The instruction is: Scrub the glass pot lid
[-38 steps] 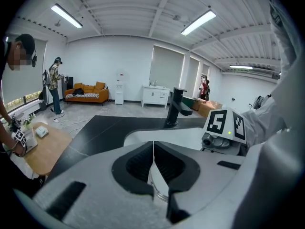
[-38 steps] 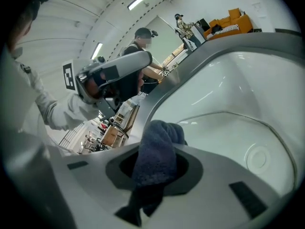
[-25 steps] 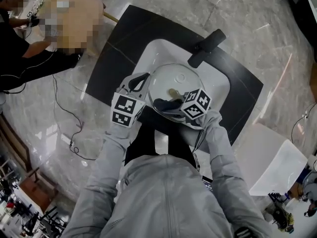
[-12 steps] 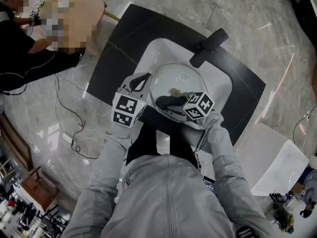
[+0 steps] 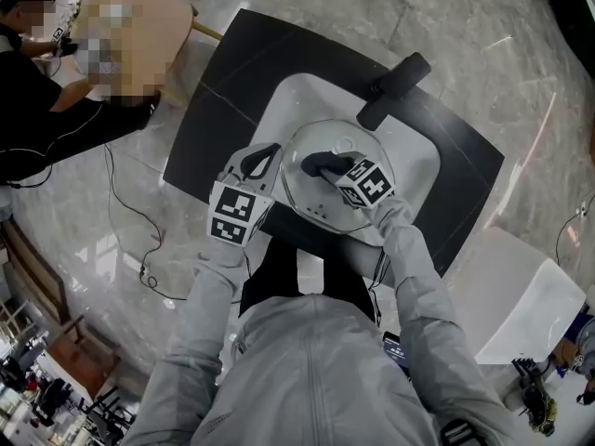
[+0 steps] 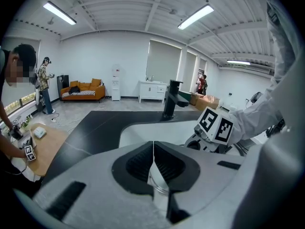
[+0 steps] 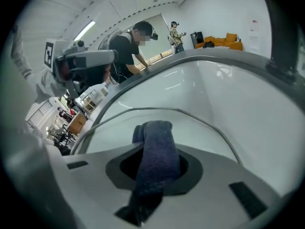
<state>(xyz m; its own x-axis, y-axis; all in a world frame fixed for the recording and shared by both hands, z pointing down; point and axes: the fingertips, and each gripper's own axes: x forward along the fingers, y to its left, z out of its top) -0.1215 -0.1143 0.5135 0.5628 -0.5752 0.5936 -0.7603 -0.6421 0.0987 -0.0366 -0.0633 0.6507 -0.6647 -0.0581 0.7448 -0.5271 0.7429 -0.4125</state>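
Observation:
The glass pot lid (image 5: 314,208) lies tilted in the white sink (image 5: 414,161), its knob (image 5: 343,144) toward the faucet. My left gripper (image 5: 271,155) is shut on the lid's left rim; in the left gripper view a strip of rim (image 6: 158,184) shows between the closed jaws of the left gripper (image 6: 153,149). My right gripper (image 5: 319,164) is shut on a dark blue cloth (image 5: 311,163) and presses it on the glass just left of the knob. In the right gripper view the cloth (image 7: 155,151) hangs folded from the right gripper (image 7: 155,168), with the lid (image 7: 143,120) beneath it.
A black faucet (image 5: 391,85) stands at the sink's far edge on a black countertop (image 5: 214,110). A person in black (image 5: 42,110) sits at a wooden table at the upper left. A white square object (image 5: 521,295) is on the floor at the right; a cable (image 5: 130,240) trails at the left.
My right gripper has carried the cloth across the glass from the lid's near side up toward the knob. The left gripper has kept its hold on the rim.

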